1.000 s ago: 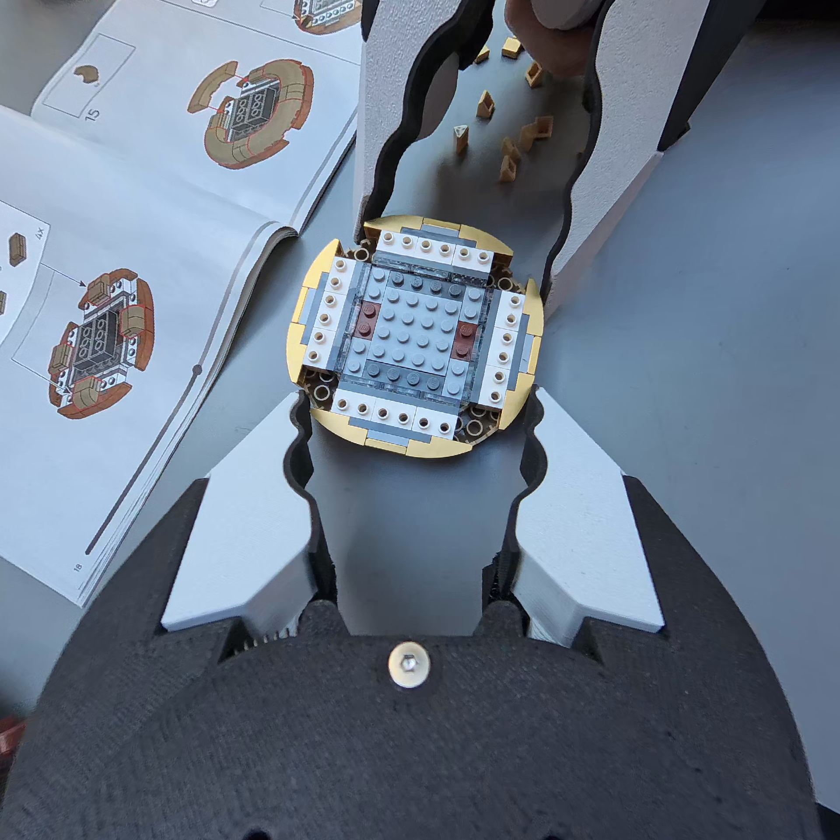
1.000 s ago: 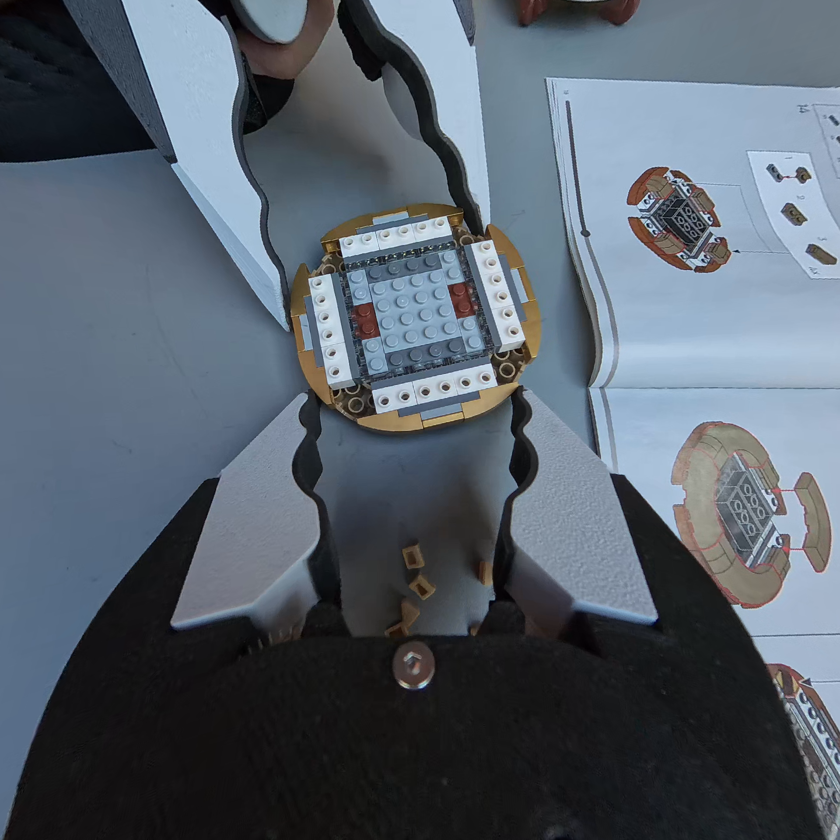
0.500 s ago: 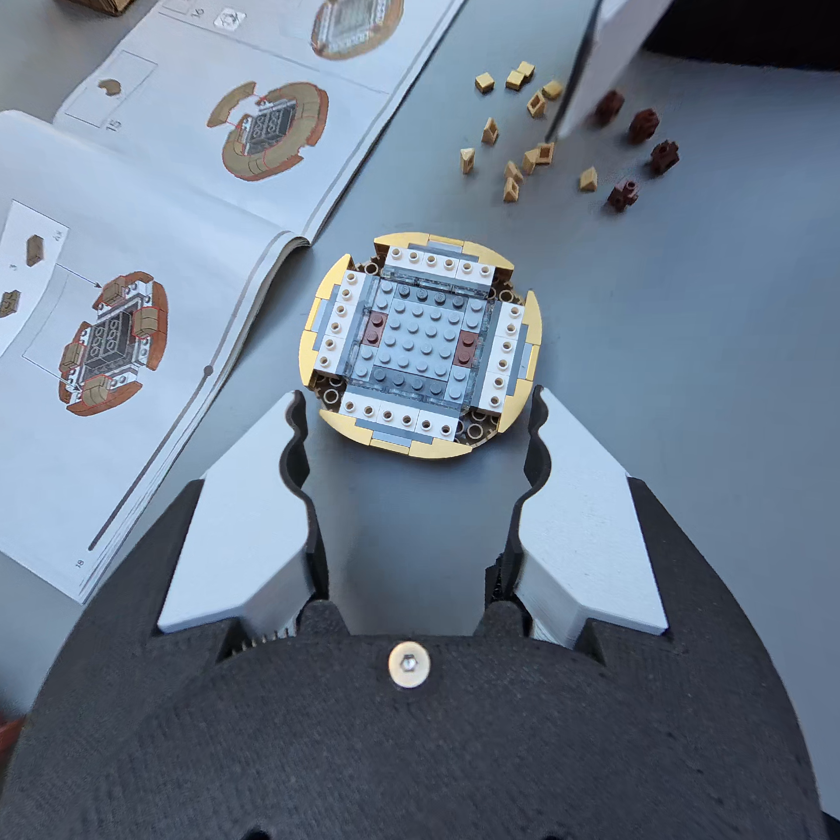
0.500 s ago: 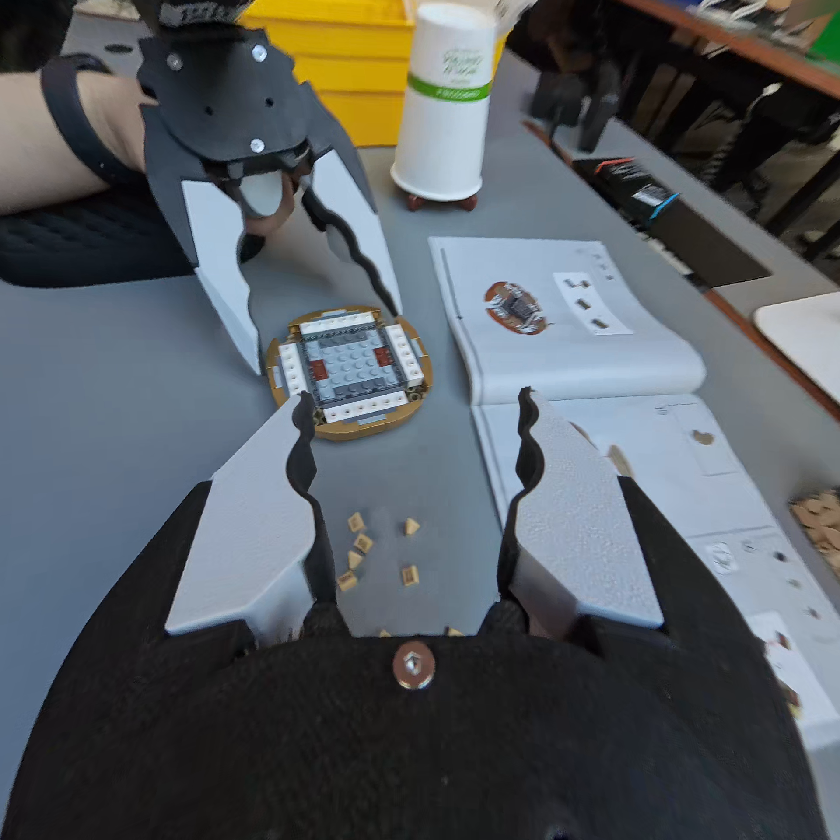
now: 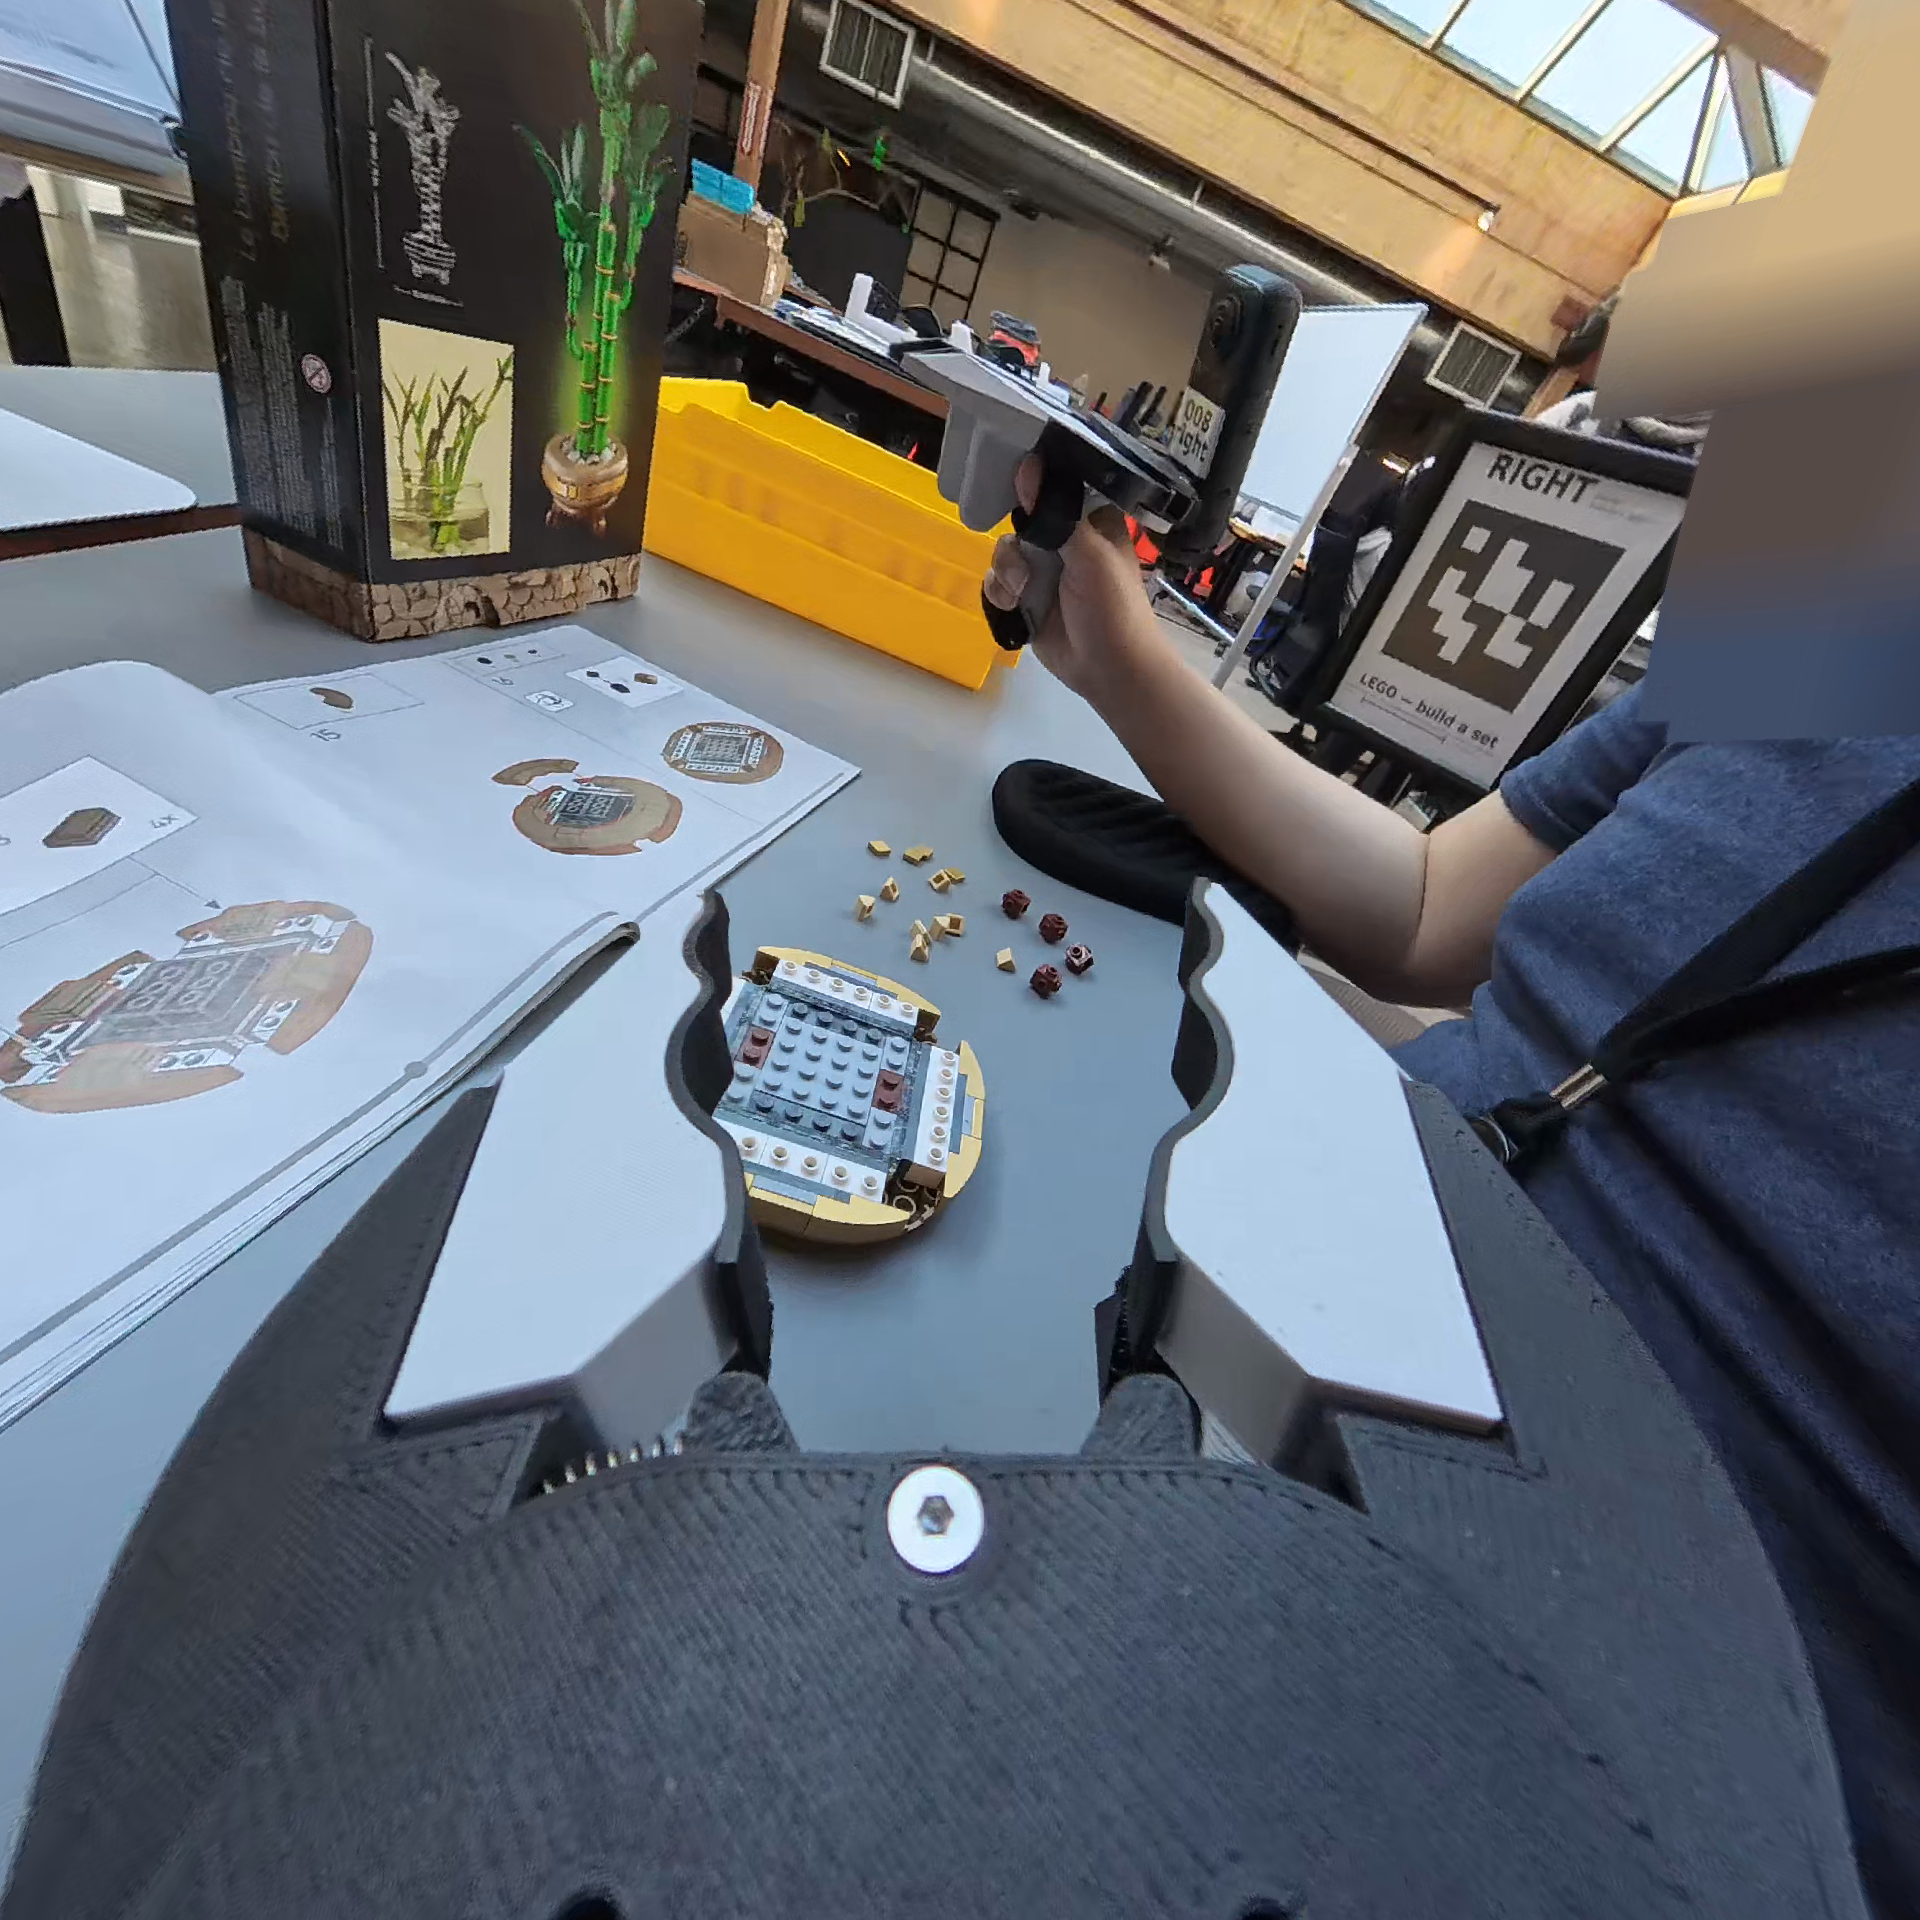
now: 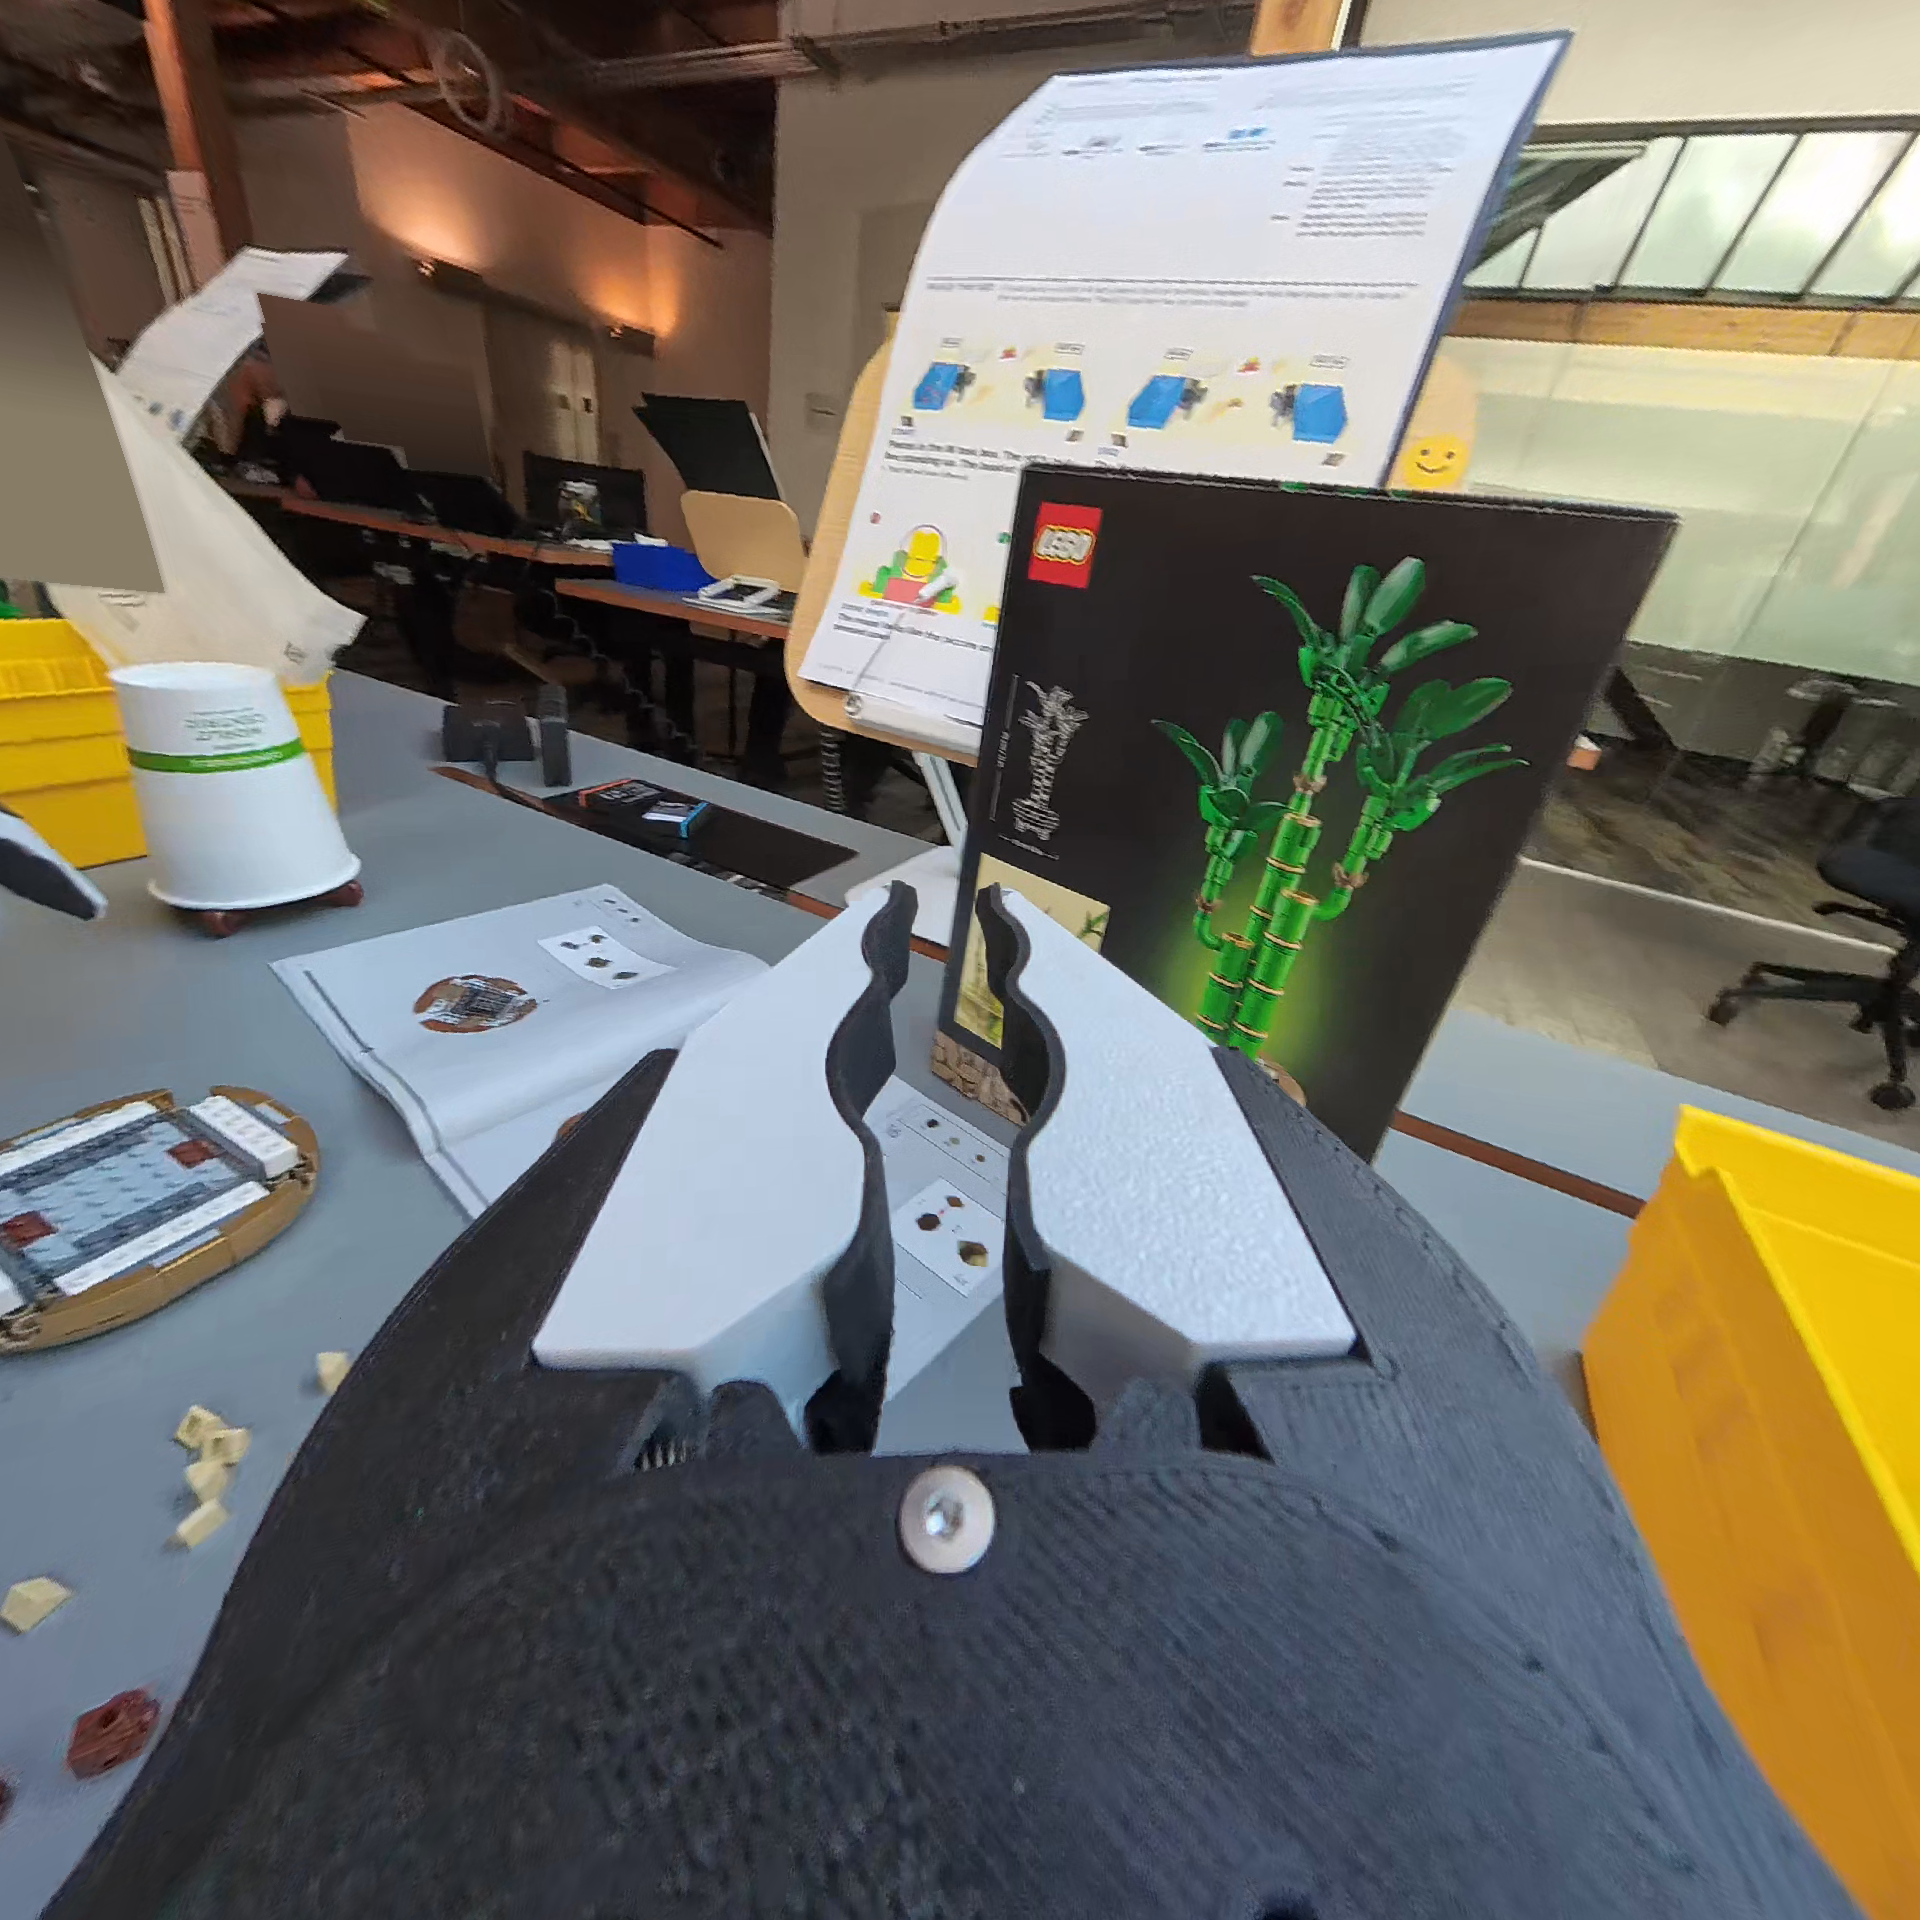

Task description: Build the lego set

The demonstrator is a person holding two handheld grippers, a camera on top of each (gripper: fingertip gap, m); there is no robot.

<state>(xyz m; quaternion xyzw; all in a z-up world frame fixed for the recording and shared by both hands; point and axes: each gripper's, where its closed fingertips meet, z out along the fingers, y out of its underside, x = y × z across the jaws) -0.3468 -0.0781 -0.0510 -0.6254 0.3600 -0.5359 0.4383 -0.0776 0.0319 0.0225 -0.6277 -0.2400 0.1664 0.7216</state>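
The round Lego base (image 5: 847,1091), gold-rimmed with white bricks and a grey studded centre, lies on the grey table (image 5: 935,1330). My left gripper (image 5: 956,914) is open and empty, held above and just behind the base. Small tan pieces (image 5: 914,894) and dark red pieces (image 5: 1049,945) lie beyond it. My right gripper (image 6: 945,899) is raised off the table, closed to a narrow gap, with nothing in it. A hand holds it up in the left wrist view (image 5: 1039,447). The base also shows at the right wrist view's left edge (image 6: 135,1195), near tan pieces (image 6: 208,1455).
The open instruction booklet (image 5: 312,883) lies left of the base. The black Lego box (image 6: 1299,810) stands behind it. Yellow bins (image 5: 821,520) (image 6: 1766,1455) sit at the back and right. An upturned white cup (image 6: 234,790) and a black wrist rest (image 5: 1091,831) are nearby. The left gripper's tips are roughly 30 centimetres from the right gripper's.
Both grippers have left the base. The right one rose, swung toward the box and closed from wide open to a narrow gap. The left one pulled back and tilted up.
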